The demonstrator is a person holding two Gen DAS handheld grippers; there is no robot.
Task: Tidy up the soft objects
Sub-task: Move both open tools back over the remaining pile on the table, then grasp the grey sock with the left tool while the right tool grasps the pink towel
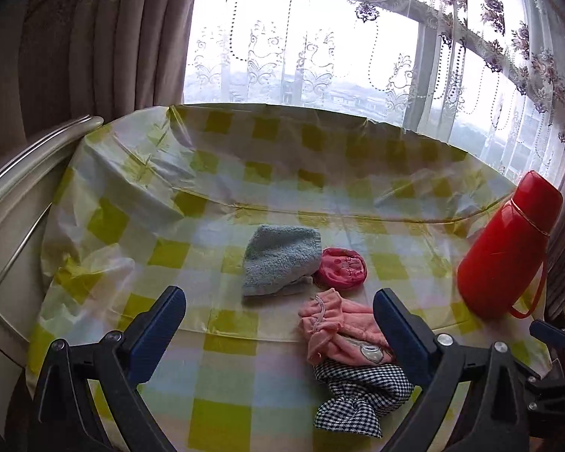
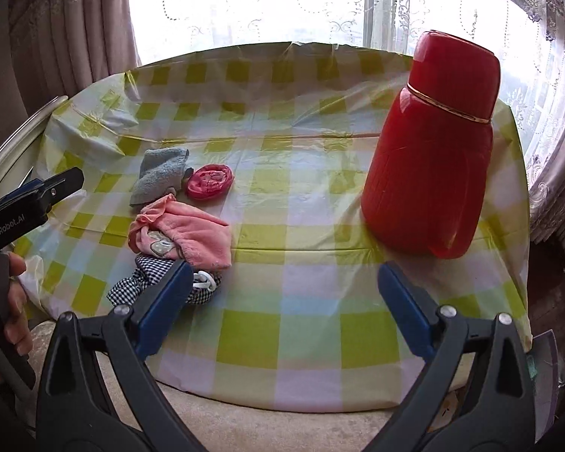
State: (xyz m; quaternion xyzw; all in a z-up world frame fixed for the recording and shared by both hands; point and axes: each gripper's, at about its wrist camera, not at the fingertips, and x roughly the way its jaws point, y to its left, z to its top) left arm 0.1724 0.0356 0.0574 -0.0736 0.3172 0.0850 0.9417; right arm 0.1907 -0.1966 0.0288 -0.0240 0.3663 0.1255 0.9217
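Several soft items lie in a loose heap on the checked tablecloth (image 1: 229,384). A folded light-blue towel (image 1: 278,260) (image 2: 158,175) is farthest back, with a round pink-red pouch (image 1: 342,267) (image 2: 209,180) beside it. Nearer lie a pink fleece cloth (image 1: 342,329) (image 2: 186,237) and a black-and-white checked cloth (image 1: 358,395) (image 2: 139,282). My left gripper (image 1: 278,320) hangs wide open just before the heap, nothing between its fingers. My right gripper (image 2: 282,290) is also open and empty, to the right of the heap; its left finger (image 2: 165,301) covers part of the checked cloth.
A tall red thermos jug (image 1: 504,245) (image 2: 437,147) stands at the table's right side. A cream headboard (image 1: 15,203) borders the left edge. Curtains (image 1: 94,37) and a window run behind the table. A hand (image 2: 17,301) grips the left tool's handle.
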